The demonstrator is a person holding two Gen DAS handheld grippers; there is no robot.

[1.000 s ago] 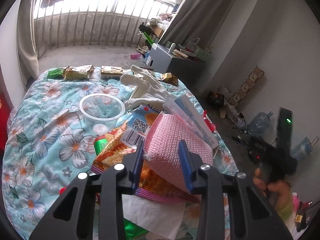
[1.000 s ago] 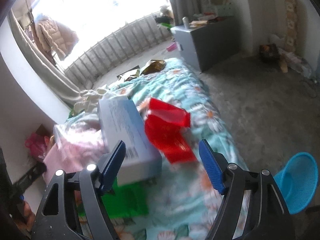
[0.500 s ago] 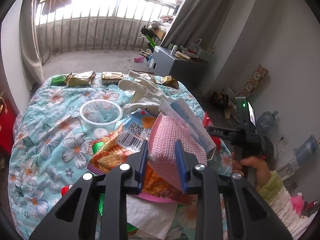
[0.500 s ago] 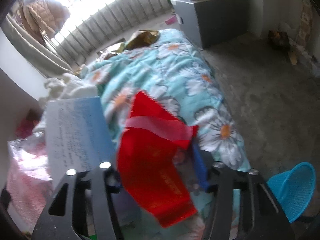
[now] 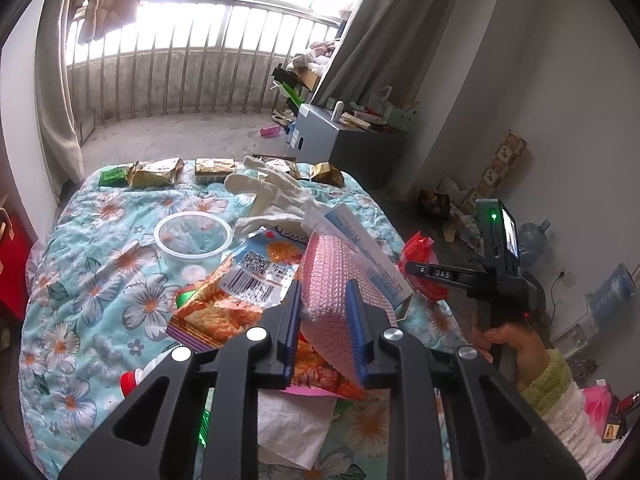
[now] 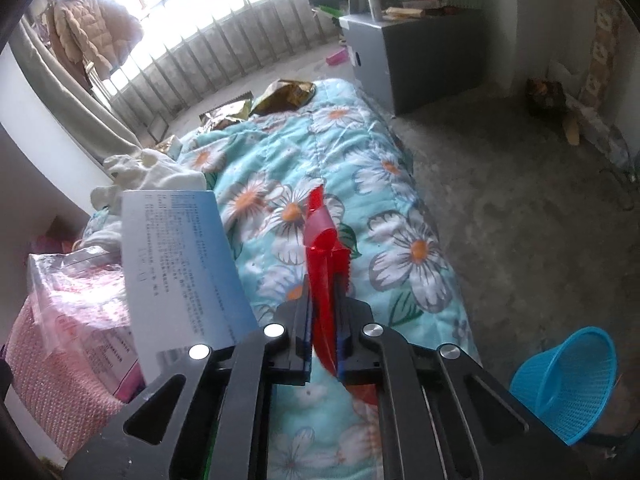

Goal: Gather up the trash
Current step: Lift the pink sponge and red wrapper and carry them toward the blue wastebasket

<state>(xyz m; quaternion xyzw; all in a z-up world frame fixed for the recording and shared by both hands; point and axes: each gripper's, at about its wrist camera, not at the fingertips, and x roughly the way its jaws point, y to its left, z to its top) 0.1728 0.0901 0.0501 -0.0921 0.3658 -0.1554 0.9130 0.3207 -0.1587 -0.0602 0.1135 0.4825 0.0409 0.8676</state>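
Observation:
My left gripper (image 5: pixel 322 308) is shut on a pink knitted cloth in a clear bag (image 5: pixel 332 276), held above the floral bedspread (image 5: pixel 80 264). The cloth also shows in the right wrist view (image 6: pixel 64 340). My right gripper (image 6: pixel 323 320) is shut on a red plastic wrapper (image 6: pixel 322 248), which stands upright between the jaws; it also shows in the left wrist view (image 5: pixel 420 246). A blue-white carton (image 6: pixel 176 264) leans on the pink cloth. Snack wrappers (image 5: pixel 236 296) lie under the left gripper.
A blue mesh basket (image 6: pixel 568 384) stands on the floor at the bed's right side. On the bed are a clear plastic bowl (image 5: pixel 193 234), white gloves (image 5: pixel 272 196), gold snack bags (image 5: pixel 160 172) and white paper (image 5: pixel 296 428). A grey cabinet (image 5: pixel 340 148) stands beyond.
My right gripper moved in and shut on the red wrapper, which now stands pinched upright. My left gripper tightened on the pink cloth and lifted back a little.

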